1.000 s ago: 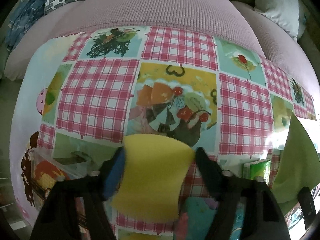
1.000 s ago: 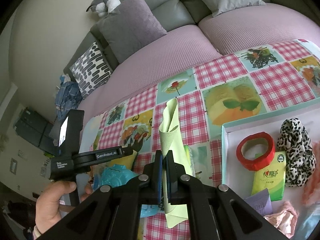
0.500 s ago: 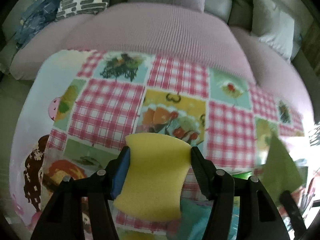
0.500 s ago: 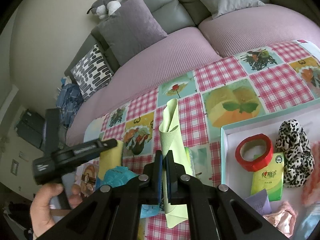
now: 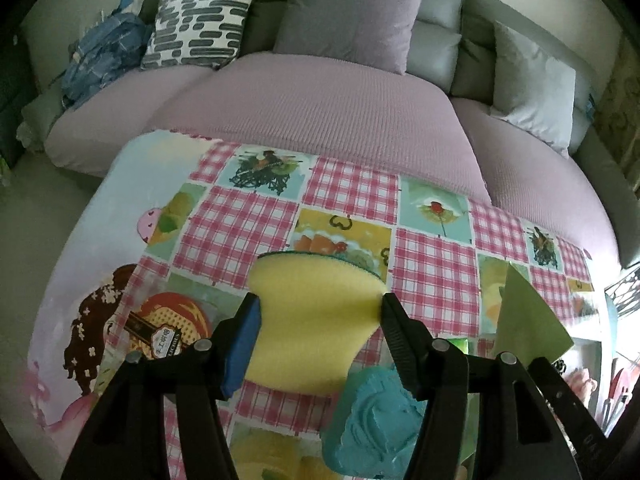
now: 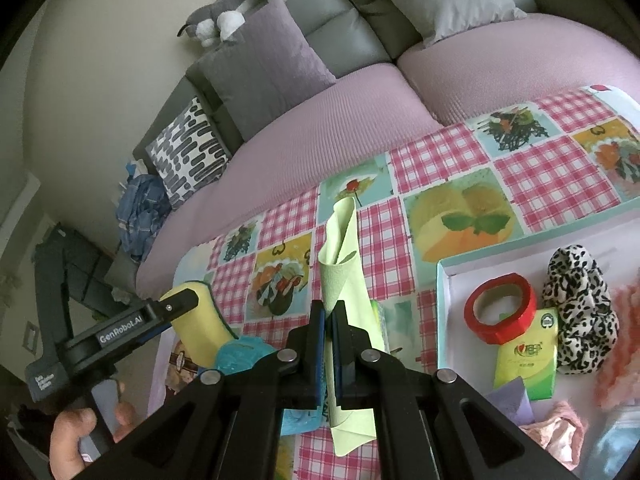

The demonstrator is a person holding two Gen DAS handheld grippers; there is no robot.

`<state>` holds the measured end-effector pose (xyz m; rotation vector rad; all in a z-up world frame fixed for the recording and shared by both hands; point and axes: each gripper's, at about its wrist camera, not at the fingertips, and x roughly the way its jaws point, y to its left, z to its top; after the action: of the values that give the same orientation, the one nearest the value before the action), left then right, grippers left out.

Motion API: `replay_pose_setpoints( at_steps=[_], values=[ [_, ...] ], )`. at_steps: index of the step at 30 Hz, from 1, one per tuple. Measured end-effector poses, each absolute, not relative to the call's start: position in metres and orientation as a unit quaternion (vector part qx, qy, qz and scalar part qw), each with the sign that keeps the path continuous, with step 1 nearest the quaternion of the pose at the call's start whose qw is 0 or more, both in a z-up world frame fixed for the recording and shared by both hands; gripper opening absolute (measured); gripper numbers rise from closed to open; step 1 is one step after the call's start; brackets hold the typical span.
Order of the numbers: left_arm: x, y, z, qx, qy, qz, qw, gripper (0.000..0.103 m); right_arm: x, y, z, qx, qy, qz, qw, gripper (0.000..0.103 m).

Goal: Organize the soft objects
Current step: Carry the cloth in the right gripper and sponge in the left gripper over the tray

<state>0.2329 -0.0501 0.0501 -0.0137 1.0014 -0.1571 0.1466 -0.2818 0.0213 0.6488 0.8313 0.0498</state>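
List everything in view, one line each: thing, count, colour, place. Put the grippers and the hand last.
sponge: one, yellow, clamped in left gripper
cloth: one, light green, pinched in right gripper
teal toy: one, teal, on tablecloth below sponge
tray: one, white with teal rim, right side
tape roll: one, red, in tray
tissue pack: one, green, in tray
scrunchie: one, leopard-print, in tray
tablecloth: one, pink check with pictures
sofa: one, mauve cover
plush toy: one, grey-white, atop sofa
left gripper: black
right gripper: black
hand: on left gripper's handle
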Motion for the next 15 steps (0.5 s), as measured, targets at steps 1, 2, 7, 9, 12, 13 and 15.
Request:
replay_pose_setpoints(
  at_steps=[1,2,7,9,12,13,15],
  values=[
    [0.231,-0.051,0.052,-0.005,0.478,-0.075,0.875,0.062,0.145,-0.282,0.024,0.309,0.394,0.023,0.865,0.004],
    [0.229,-0.053,0.054,-0.003,0.475,-0.076,0.877,0.062,0.144,-0.283,0.027,0.308,0.39,0.022,0.867,0.004],
    [0.22,-0.064,0.067,0.003,0.461,-0.093,0.883,0.062,0.134,-0.286,0.044,0.307,0.366,0.018,0.878,0.004],
    [0.214,-0.071,0.075,0.008,0.45,-0.105,0.887,0.062,0.129,-0.29,0.053,0.31,0.354,0.016,0.882,0.004],
    [0.206,-0.081,0.085,0.01,0.438,-0.124,0.891,0.062,0.119,-0.298,0.065,0.313,0.334,0.01,0.889,0.004],
    [0.204,-0.084,0.087,0.011,0.434,-0.128,0.892,0.062,0.116,-0.301,0.069,0.314,0.329,0.008,0.89,0.004],
    [0.199,-0.09,0.091,0.014,0.43,-0.137,0.893,0.062,0.109,-0.307,0.076,0.317,0.319,0.003,0.893,0.004]
  ],
)
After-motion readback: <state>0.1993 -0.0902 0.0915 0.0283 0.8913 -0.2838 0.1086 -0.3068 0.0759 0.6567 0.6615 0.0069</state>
